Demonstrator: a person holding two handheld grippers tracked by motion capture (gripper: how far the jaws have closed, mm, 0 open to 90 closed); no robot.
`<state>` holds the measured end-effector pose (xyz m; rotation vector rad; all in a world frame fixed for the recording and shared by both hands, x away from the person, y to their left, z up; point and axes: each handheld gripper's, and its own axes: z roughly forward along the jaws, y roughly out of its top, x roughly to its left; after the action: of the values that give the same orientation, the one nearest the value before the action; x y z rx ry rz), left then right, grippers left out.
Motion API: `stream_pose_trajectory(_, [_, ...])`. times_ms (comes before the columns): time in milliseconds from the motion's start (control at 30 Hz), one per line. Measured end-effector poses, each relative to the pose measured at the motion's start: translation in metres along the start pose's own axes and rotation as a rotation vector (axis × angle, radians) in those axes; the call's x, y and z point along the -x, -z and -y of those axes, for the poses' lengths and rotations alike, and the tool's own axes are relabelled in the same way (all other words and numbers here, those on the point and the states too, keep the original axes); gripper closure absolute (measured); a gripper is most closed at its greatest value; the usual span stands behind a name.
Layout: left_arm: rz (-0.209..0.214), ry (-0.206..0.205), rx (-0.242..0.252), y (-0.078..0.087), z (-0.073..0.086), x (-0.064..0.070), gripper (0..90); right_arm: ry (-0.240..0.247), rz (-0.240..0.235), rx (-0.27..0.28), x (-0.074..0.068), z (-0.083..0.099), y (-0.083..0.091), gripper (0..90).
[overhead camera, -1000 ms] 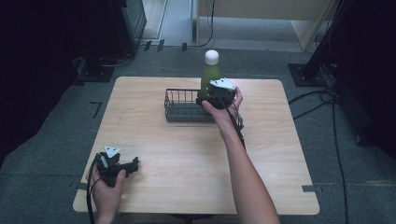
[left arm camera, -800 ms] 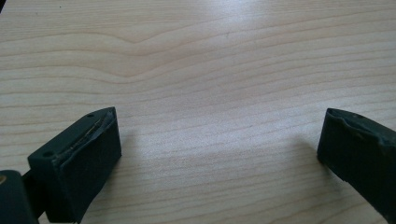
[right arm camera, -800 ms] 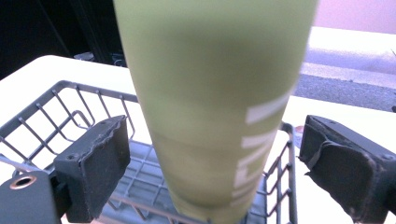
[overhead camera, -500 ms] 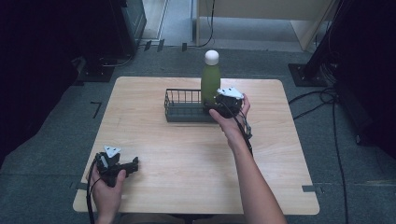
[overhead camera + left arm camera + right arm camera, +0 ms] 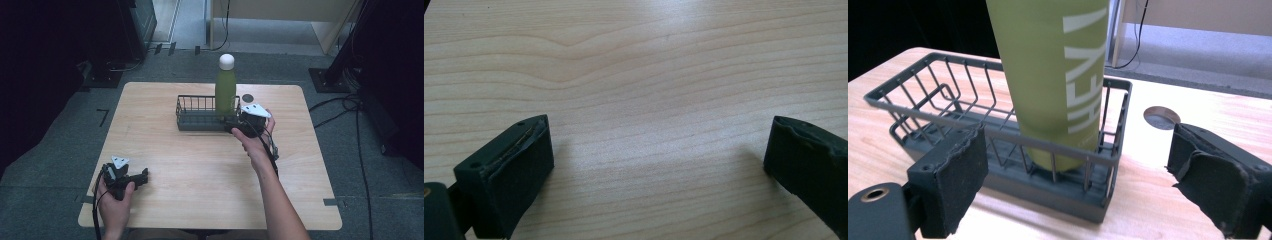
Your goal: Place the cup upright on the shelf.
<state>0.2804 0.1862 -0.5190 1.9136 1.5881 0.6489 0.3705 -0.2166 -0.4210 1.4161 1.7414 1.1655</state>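
Green bottle [image 5: 225, 90] with white cap, dark grey basket [image 5: 200, 119].

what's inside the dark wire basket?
A tall green metal bottle with a white cap stands upright at the right end of the dark wire basket. The rest looks empty; the floor under the bottle is covered.

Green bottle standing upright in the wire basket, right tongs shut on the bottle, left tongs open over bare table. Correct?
Not quite. The right tongs are open and clear of the green bottle, as the right gripper view shows. The bottle does stand upright in the wire basket, and the left tongs are open over bare table.
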Motion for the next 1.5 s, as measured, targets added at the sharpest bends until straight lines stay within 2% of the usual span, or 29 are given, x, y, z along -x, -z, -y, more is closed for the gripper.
stream_pose_trajectory(300, [0.0,0.002,0.003,0.0,0.0,0.0,0.0,-0.004,0.018,-0.011,0.012,0.02,0.016,9.5])
stream_pose_trajectory(1233, [0.001,-0.005,-0.001,0.0,0.0,0.0,0.0,-0.09,0.124,-0.053,0.068,0.091,0.067,9.8])
stream_pose_trajectory(1500, [0.001,-0.004,-0.001,0.0,0.0,0.0,0.0,-0.111,0.153,-0.055,0.085,0.105,0.085,9.9])
